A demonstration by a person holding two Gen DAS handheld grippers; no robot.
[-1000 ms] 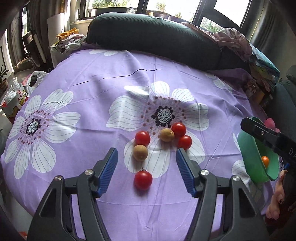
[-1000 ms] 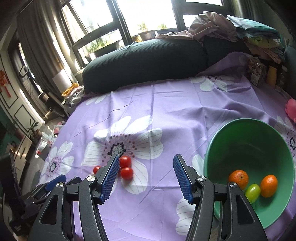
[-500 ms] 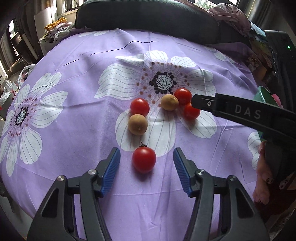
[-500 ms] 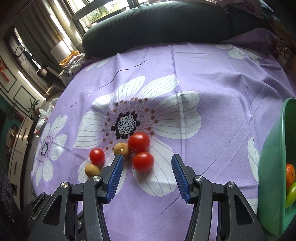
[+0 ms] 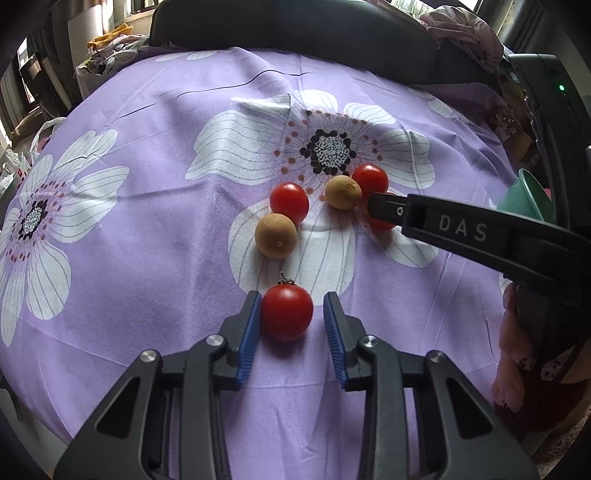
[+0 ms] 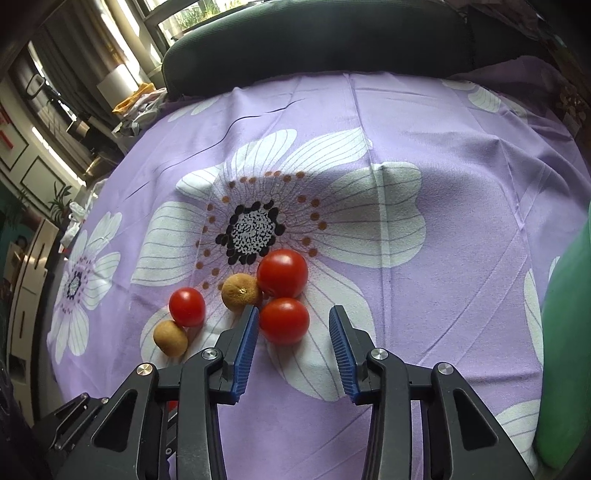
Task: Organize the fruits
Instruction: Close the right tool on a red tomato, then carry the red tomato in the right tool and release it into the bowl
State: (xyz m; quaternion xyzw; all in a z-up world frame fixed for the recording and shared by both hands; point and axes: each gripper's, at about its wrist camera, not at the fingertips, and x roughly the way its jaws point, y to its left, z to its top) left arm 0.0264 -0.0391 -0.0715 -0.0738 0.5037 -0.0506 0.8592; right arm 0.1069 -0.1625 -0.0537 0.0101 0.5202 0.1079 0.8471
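Red tomato between left gripper pads

A purple cloth printed with large white flowers covers the counter. Behind it lies a long dark cushion, with crumpled clothes heaped at one end and a window beyond.

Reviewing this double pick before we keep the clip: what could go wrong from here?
1. The left gripper straddles a lone tomato without a grip on both sides; round fruit could roll off the cloth.
2. The right gripper brackets a tomato crowded by a second tomato and a brown fruit; its left finger may knock those.
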